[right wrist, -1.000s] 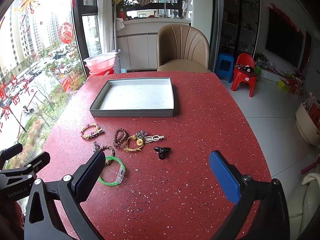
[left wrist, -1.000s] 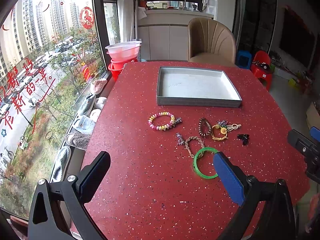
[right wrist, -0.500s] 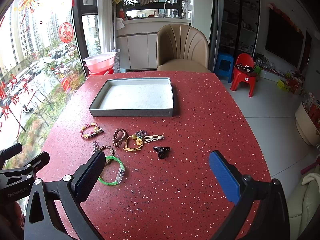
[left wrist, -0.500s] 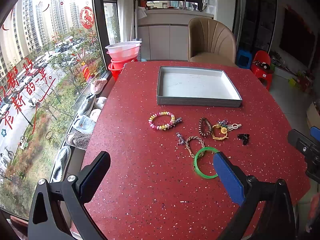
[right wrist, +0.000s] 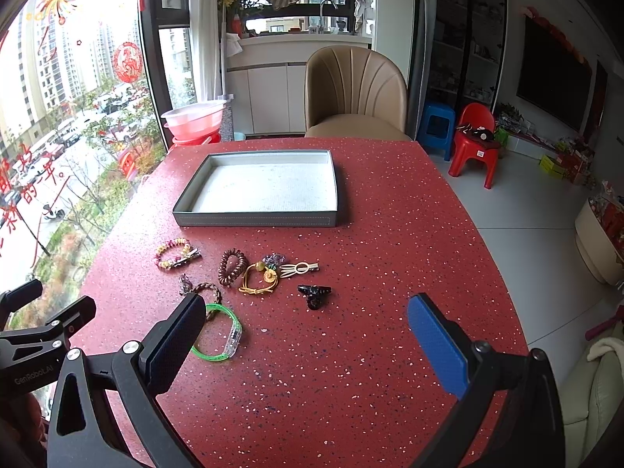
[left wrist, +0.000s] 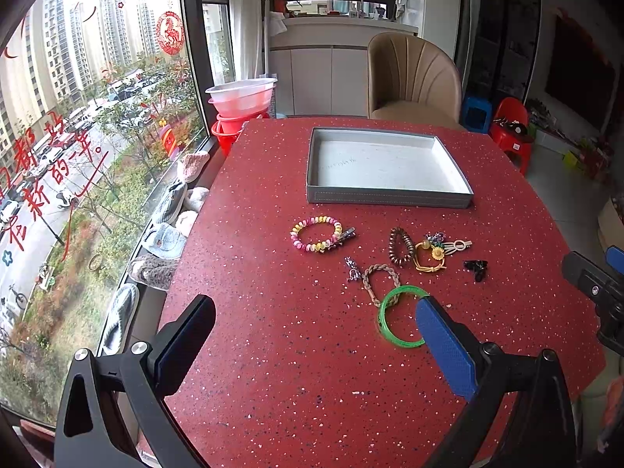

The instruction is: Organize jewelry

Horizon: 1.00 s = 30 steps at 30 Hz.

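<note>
Several jewelry pieces lie on the red table: a pink-and-yellow bead bracelet, a brown bead bracelet, a yellow cord with a flower, a braided bracelet, a green bangle and a black clip. Behind them stands an empty grey tray. My left gripper hovers open in front of the pieces. My right gripper is open too, nothing held.
A beige chair stands behind the table. Stacked red and pink basins sit by the window on the left. A red stool and a blue stool are on the floor to the right.
</note>
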Tool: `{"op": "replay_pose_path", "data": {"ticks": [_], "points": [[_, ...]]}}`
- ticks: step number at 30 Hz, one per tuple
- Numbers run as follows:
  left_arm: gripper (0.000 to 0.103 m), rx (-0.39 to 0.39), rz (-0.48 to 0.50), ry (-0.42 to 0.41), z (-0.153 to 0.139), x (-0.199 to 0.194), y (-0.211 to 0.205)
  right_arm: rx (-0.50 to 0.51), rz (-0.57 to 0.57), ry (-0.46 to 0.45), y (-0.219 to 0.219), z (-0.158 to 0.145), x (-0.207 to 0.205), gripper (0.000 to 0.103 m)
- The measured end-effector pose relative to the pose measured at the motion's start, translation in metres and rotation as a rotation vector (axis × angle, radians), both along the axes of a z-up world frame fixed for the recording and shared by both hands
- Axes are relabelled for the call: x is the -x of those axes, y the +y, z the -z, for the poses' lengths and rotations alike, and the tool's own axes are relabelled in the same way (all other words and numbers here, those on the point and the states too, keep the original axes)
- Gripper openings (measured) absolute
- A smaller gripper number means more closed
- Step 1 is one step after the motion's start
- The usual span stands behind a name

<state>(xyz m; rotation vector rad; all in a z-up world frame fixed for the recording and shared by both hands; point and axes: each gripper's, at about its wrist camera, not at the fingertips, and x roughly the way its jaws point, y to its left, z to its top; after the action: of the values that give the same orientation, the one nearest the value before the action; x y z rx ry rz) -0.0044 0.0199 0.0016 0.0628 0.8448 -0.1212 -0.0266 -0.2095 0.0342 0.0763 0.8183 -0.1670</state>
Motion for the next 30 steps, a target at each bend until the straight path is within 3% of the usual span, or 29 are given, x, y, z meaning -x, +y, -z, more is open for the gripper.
{"op": "replay_pose_path", "data": {"ticks": [23, 30], "points": [[0.103, -0.019, 0.015, 0.034, 0.009, -0.004, 0.004, 0.000, 0.008, 0.038, -0.002, 0.000, 0.000, 0.103], [0.103, -0.028, 0.034, 0.070, 0.012, -0.011, 0.003, -0.015, 0.011, 0.108, -0.002, 0.004, -0.006, 0.103]]}}
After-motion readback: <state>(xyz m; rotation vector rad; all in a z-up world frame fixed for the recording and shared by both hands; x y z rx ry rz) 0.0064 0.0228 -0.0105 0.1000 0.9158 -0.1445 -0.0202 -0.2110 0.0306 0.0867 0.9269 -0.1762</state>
